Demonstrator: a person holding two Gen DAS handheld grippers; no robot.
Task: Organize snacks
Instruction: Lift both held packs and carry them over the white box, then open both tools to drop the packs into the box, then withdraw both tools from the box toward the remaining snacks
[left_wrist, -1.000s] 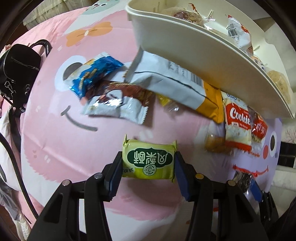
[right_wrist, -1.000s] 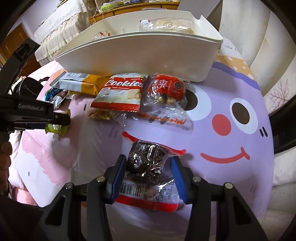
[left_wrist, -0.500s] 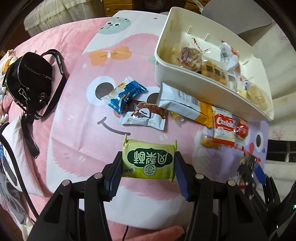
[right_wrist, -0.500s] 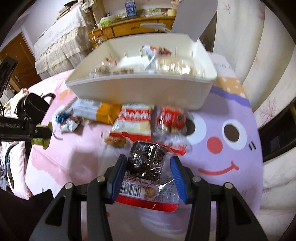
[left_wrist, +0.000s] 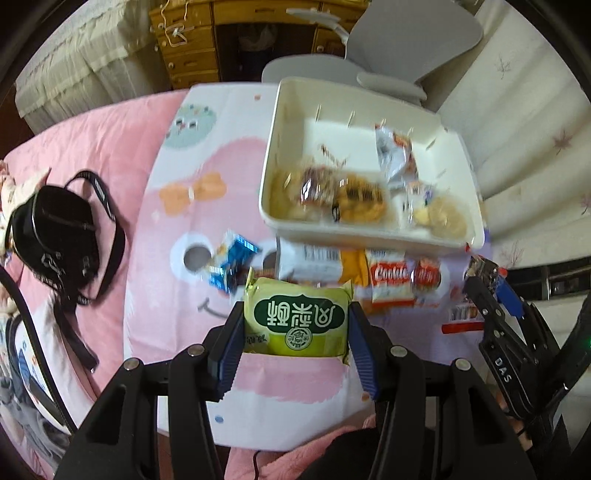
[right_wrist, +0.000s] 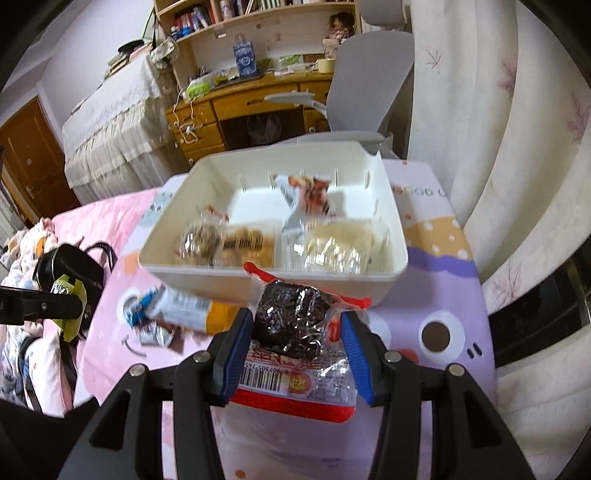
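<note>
snacks in white bin (left_wrist: 370, 236) blurred, kinds perhaps pastries, black bag (right_wrist: 70, 264) half hidden

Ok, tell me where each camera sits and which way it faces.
Left wrist: on the left gripper, above the bed, facing the white bin; grips a green snack pack; right gripper at its right.
Right wrist: on the right gripper, facing that bin; grips a dark cake pack.
Shared: bin, black bag.

We are in a home bedroom. We see a bed (right_wrist: 110, 229) with cartoon bedding, a wooden desk (right_wrist: 236, 107), bookshelves (right_wrist: 236, 14) and curtains (right_wrist: 517, 147).
</note>
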